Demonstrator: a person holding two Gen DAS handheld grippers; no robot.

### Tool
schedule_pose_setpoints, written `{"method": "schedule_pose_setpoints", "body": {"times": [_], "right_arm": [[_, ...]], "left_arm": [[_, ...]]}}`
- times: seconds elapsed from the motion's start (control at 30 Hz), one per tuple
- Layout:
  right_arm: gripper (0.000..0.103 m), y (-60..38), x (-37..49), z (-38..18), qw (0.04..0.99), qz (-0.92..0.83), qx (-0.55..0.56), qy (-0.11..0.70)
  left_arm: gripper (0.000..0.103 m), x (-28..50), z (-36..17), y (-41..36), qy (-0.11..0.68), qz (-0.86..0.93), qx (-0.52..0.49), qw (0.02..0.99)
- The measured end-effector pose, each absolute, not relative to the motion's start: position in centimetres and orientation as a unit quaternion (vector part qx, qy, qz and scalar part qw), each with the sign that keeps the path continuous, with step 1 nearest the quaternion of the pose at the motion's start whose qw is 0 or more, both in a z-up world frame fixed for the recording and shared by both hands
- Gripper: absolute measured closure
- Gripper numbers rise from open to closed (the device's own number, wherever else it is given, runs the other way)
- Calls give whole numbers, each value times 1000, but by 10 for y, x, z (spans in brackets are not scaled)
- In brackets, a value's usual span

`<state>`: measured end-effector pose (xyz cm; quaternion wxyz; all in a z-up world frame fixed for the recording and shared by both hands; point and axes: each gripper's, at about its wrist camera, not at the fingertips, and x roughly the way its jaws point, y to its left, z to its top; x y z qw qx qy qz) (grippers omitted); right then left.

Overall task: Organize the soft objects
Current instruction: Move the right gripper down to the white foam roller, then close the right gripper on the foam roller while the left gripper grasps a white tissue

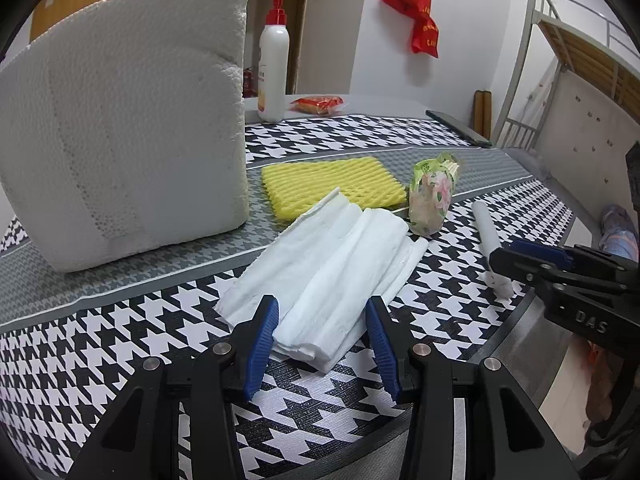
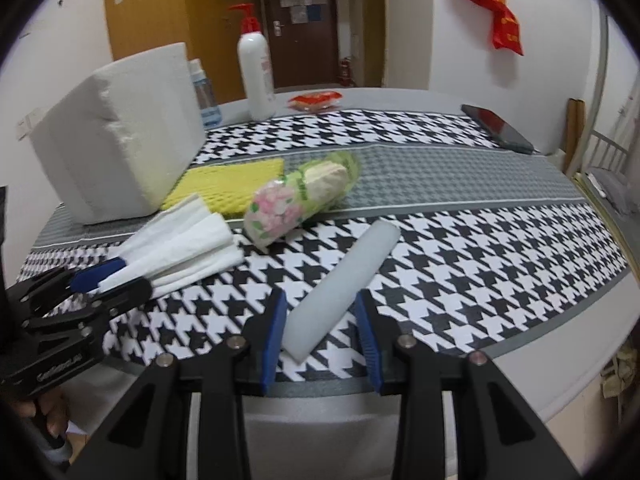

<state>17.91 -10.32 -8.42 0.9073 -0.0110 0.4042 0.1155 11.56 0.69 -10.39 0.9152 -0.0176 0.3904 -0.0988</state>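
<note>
Along the near edge of the bench (image 1: 120, 320), covered by a black-and-white houndstooth cloth (image 2: 460, 248) with grey bands, both tongs work close to the rim. The left tongs (image 1: 322, 340) straddle the near end of a folded white cloth (image 1: 332, 264); the blue pads stand at its two sides, but I cannot tell whether they press it or merely flank it. The right tongs (image 2: 320, 340) likewise bracket the near end of a white foam stick (image 2: 344, 284) that lies slanting away toward the middle; a gap shows on the right side, so they look released.

Beyond the cloth lie a yellow foam net (image 1: 332, 184) and, touching its right corner, a flowered pack of tissues (image 1: 430, 200). A big white foam block (image 1: 120, 120) stands upright at the left, just beside the net, closing off that side. To the right of the stick the bench is open cloth out to its edge.

At the far side stand a white pump bottle (image 1: 273, 68), a red snack packet (image 1: 318, 105) and a dark phone (image 2: 498, 128). Behind are white walls, a brown door (image 2: 304, 20), a red bag (image 1: 416, 12) hanging up, and a metal bunk bed (image 1: 580, 60) on the right.
</note>
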Motion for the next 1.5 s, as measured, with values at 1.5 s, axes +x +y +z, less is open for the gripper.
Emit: {"method": "schedule_pose_setpoints", "body": {"times": [1.5], "right_arm": [[83,-114,172,-69,917,88,66,382]], "left_arm": [[43,108,-100,13,377,-135,-27,916]]}}
